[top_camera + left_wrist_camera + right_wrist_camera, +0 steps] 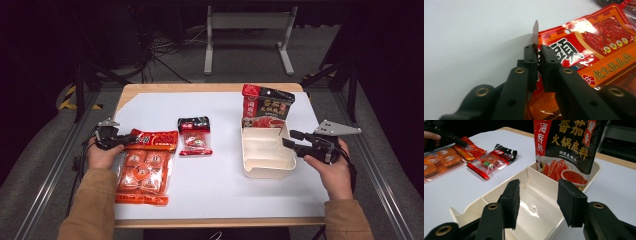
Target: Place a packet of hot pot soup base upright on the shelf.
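Your left tool (120, 141) was clamped on the top edge of the large orange-red packet (144, 167), which lay flat at the left side of the white bench (220, 185); in the left gripper view the two black jaws stood almost together with the packet's printed header (564, 52) pinched between them and a corner of the film sticking up above the pads. Your left hand (102, 156) sat just beside the packet's upper left corner. The small red and black packet (195, 136) lay near the middle of the bench, just to the right of the large one and apart from it. Your right tool (291, 139) hung at the right rim of the cream tray (265, 167), its jaws roughly half apart and gripping nothing; the right gripper view looked between them straight into the tray's long bare compartment (534, 215). The dark pouch with the tomato picture (267, 107) stood upright in the tray's far compartment, leaning back over its far wall. Your right hand (332, 167) held its tool level, pointing left toward the tray. The tray itself sat at the right half of the bench, well apart from both packets on the left.
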Motion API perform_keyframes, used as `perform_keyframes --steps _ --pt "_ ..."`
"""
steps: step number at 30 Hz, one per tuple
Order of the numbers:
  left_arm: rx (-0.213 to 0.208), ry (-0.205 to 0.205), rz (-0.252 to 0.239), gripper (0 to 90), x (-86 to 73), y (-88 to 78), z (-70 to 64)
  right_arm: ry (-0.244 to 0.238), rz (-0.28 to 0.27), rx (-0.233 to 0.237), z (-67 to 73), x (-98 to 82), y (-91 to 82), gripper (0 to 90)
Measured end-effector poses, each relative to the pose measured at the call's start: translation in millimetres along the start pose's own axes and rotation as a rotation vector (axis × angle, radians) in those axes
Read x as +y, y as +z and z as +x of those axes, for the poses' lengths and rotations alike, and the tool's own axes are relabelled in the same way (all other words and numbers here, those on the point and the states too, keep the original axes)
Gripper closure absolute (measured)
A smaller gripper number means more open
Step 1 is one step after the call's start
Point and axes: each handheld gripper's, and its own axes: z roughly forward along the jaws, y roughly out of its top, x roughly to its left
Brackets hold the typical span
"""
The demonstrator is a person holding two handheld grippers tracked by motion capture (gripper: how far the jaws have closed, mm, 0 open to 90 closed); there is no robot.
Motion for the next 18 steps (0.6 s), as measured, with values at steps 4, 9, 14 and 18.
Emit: perform_keyframes --steps 4,9,14,18 --pt "0.014 0.004 -0.009 89.3 3.2 -5.1 -2.8 0.000 0.005 0.008 -0.1 0.2 -0.5 59.7" --pt "0.012 -0.012 -0.024 90.0 6.7 -15.9 -5.3 -0.012 -0.008 0.027 2.0 3.4 -2.3 66.6" --pt "0.006 -0.030 -0.038 90.0 8.0 -24.3 -6.1 -0.017 -0.019 0.032 4.6 5.3 -3.3 67.3" --pt "-0.009 -0.054 -0.081 90.0 12.2 -38.1 -9.8 -0.024 -0.015 0.035 5.8 6.6 -3.1 67.1"
